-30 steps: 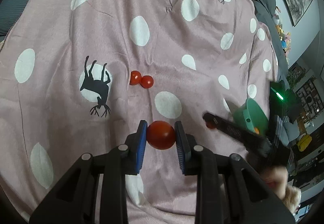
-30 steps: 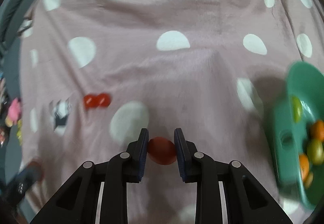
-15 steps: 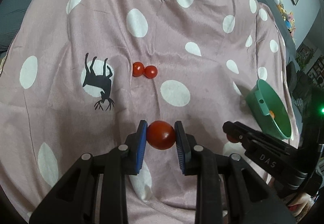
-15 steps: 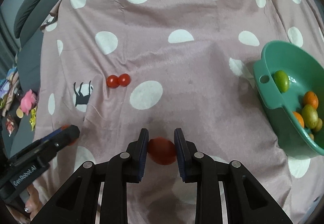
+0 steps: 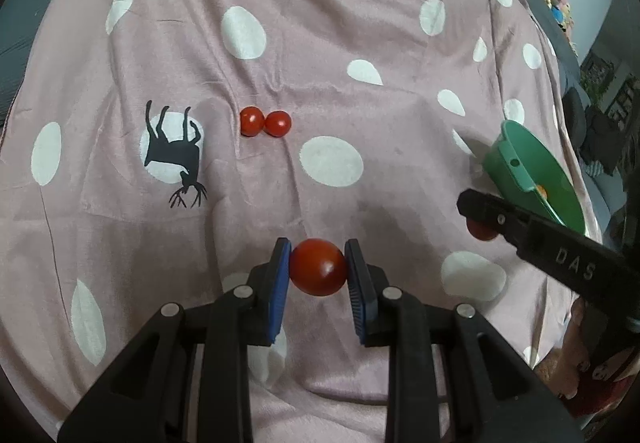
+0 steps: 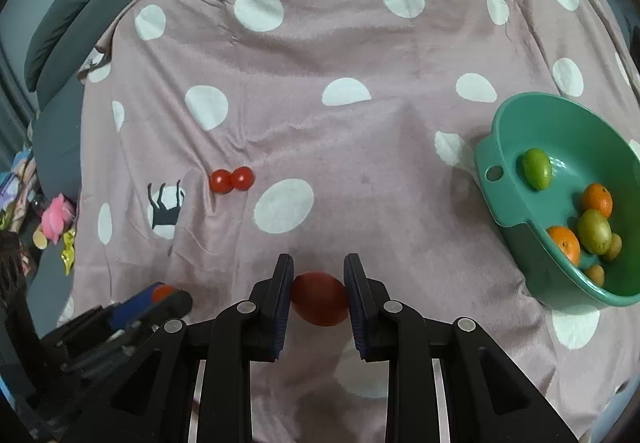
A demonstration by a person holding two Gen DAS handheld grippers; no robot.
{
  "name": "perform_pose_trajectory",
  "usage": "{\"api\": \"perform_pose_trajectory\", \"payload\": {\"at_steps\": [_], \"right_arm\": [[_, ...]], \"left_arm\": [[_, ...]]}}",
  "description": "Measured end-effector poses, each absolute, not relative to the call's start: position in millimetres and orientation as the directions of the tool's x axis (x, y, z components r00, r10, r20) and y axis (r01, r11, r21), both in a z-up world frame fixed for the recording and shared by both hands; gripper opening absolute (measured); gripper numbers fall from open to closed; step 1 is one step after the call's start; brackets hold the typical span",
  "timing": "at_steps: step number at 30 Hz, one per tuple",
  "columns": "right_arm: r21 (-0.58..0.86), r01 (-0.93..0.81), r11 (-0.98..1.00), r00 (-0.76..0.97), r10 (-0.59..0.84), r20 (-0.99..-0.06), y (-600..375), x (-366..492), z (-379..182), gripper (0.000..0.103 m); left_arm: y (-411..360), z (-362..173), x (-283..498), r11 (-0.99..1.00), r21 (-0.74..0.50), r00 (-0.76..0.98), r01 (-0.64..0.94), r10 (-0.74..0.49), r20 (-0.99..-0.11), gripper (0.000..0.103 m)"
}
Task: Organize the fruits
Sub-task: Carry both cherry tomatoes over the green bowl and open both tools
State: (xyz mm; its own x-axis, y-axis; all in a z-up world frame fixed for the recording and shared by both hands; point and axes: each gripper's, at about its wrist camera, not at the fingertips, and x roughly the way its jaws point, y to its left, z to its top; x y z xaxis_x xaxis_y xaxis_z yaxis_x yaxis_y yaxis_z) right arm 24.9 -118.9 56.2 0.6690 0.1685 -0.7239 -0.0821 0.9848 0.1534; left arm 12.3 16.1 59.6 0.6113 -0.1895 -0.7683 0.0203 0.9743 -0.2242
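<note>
My left gripper is shut on a red tomato and holds it above the pink dotted blanket. My right gripper is shut on another red tomato; it shows at the right of the left wrist view. Two small cherry tomatoes lie side by side on the blanket, also in the right wrist view. A green bowl at the right holds oranges, green fruits and small brown ones; it also shows in the left wrist view.
The pink blanket with white dots and a black deer print covers a bed. Dark grey pillows lie at the far left. Toys sit beside the bed's left edge.
Both grippers have risen and pulled back from the blanket, each still holding its tomato. More of the blanket and the bowl has come into view.
</note>
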Motion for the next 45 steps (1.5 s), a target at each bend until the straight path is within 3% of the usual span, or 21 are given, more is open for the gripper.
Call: {"api": "perform_pose_trajectory", "payload": {"at_steps": [7,13,26,34,40,45], "right_arm": [[0.158,-0.114,0.981,0.695,0.192,-0.693,-111,13,71,0.028],[0.155,-0.13,0.979,0.708,0.201,-0.676,-107,2,78,0.028],[0.117,-0.167,0.979,0.704,0.202,-0.681,-95,-11,102,0.028],[0.109,-0.242,0.964,0.754,0.258,-0.604,-95,-15,150,0.028],[0.092,-0.28,0.956,0.789,0.283,-0.546,-119,-9,154,0.028],[0.221,-0.303,0.927,0.768,0.374,-0.52,-172,-6,152,0.028]], "left_arm": [[15,60,6,0.964,-0.264,0.612,0.04,-0.232,-0.756,0.027],[17,57,8,0.973,-0.232,0.604,0.004,-0.187,-0.775,0.027],[9,95,-14,0.972,-0.234,0.676,-0.004,-0.169,-0.717,0.027],[-7,123,-20,0.968,-0.25,0.733,-0.002,-0.169,-0.659,0.027],[-32,117,-7,0.97,-0.241,0.704,0.013,-0.18,-0.687,0.027],[-67,126,8,0.958,-0.277,0.696,0.073,-0.248,-0.674,0.027]]}}
